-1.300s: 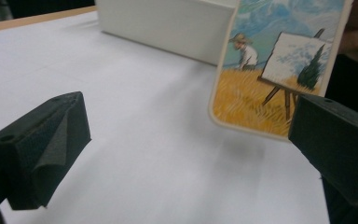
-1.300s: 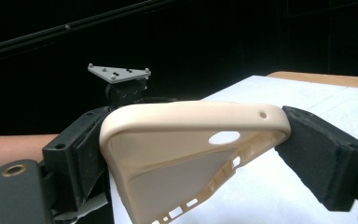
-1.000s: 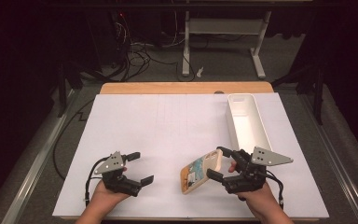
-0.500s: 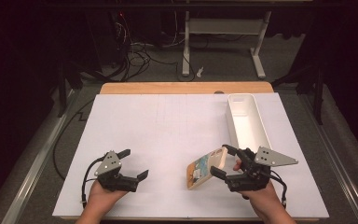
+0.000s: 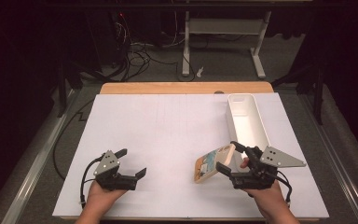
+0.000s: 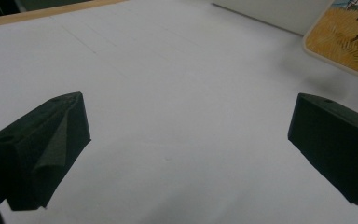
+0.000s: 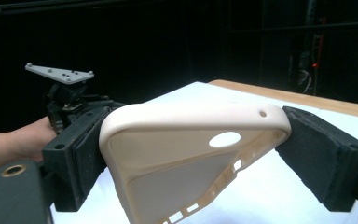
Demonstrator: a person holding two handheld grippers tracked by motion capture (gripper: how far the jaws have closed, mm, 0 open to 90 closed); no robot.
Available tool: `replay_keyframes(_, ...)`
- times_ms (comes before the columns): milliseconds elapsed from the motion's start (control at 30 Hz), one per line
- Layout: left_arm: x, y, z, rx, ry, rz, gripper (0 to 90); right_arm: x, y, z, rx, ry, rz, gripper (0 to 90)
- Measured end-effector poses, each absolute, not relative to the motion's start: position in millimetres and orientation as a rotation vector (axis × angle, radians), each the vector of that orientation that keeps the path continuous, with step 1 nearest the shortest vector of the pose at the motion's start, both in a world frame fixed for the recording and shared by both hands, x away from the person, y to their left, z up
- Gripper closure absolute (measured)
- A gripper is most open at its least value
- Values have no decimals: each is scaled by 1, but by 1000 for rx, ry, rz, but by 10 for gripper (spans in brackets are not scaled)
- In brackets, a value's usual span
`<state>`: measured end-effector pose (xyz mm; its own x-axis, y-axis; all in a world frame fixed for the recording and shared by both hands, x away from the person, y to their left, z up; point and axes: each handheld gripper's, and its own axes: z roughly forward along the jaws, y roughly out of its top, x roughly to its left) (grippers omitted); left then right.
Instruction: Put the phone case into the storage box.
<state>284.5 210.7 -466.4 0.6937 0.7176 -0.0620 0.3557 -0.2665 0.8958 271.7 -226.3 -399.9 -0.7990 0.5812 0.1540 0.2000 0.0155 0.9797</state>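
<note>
A white sheet [image 5: 177, 135] is covering the table, with a strip of wooden edge [image 5: 186, 87] running along the top of the high view. Most of the sheet's middle and left is lying open. At centre right a long white bin [image 5: 247, 122] is sitting lengthwise toward the far edge.

At lower right the right gripper [image 5: 230, 157] is pinching a cream phone case [image 5: 213, 163] by its two edges (printed face orange and blue, seemingly a landscape), tilted just beside the bin's near end; whether the case is touching the sheet is unclear. In the right gripper view its hollow inside [image 7: 186, 163] is facing the camera.

At lower left the left gripper [image 5: 131, 163] is hovering with jaws spread wide, nothing between them, a hand [image 5: 100, 200] gripping it from behind.
</note>
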Motion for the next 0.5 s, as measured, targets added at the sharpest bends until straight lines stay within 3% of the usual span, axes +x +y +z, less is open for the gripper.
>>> replay_keyframes(500, 282, 217, -467, 1854, 875, 499, 5, 267, -236, -394, 826, 1922, 1762, 128)
